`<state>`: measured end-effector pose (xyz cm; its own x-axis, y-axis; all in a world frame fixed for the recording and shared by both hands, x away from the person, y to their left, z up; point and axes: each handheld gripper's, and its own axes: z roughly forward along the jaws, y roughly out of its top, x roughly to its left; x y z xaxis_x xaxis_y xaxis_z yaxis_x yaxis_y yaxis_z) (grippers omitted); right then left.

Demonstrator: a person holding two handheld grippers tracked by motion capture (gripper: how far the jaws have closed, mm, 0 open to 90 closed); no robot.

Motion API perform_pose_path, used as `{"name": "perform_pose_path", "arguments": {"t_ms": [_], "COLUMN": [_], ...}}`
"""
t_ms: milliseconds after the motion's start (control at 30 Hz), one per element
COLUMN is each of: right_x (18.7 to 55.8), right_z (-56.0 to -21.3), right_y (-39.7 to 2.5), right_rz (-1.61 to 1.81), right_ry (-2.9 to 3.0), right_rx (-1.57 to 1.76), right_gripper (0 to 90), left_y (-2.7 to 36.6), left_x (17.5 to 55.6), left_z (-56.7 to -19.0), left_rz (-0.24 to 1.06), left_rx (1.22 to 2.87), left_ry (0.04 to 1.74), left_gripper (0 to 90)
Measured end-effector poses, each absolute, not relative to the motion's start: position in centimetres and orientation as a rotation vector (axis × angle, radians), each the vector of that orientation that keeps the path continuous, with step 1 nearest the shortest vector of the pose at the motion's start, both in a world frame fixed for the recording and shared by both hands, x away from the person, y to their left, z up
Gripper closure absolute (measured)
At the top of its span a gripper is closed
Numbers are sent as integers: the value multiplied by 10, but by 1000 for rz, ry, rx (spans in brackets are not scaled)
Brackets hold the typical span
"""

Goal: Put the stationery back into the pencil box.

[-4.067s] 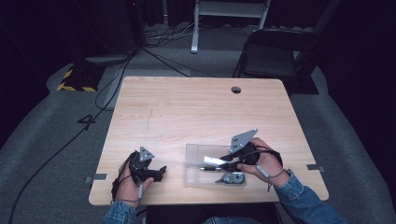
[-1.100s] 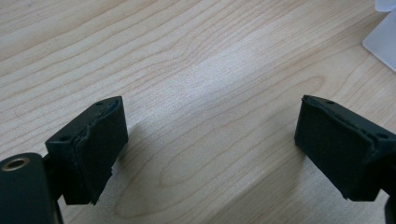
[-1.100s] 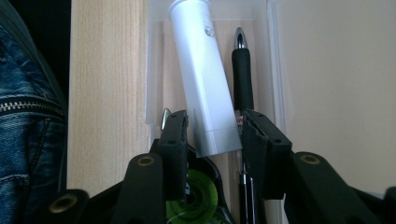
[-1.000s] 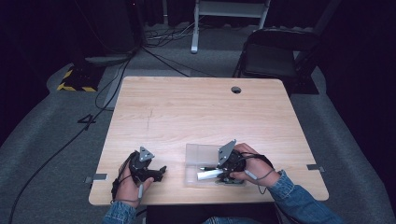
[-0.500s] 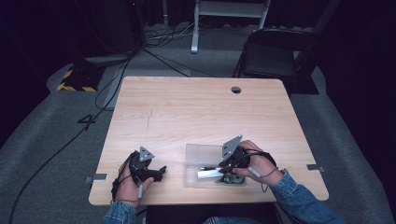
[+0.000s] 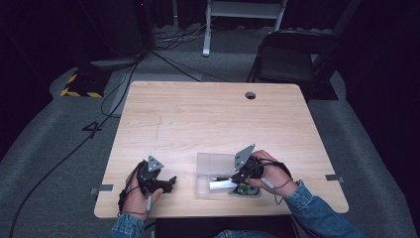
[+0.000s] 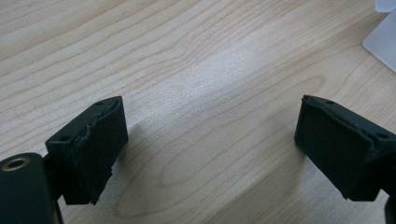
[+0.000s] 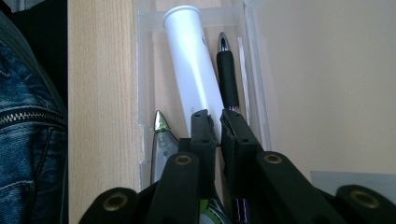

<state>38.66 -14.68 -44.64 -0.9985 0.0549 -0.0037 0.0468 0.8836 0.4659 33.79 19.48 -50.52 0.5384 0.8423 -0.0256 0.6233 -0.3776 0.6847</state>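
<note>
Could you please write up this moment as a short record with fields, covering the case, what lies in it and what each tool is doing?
surface: wooden table
container: clear plastic case, lid open, near the front edge
contents: white tube, black pen, green-tipped pen, lying side by side
right tool: down inside the case, jaws nearly closed, over the rear end of the black pen; whether they pinch anything cannot be told
left tool: jaws wide apart, holding nothing, low over bare wood left of the case
</note>
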Motion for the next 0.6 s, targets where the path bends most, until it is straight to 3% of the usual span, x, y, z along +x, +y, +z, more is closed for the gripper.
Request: {"name": "perform_pose_path", "arguments": {"t_ms": [167,600], "right_x": [383,383], "right_z": [-445,-445], "right_y": [-147,-144], "right_rz": [702,757], "right_ry": [3039,3009], "right_rx": [51,84], "right_gripper": [900,878], "left_y": [195,195], "left_x": [338,338], "left_z": [-505,-505], "left_rz": [436,436], "left_rx": [2128,2128], "left_ry": [1179,1179], "left_gripper": [99,98]}}
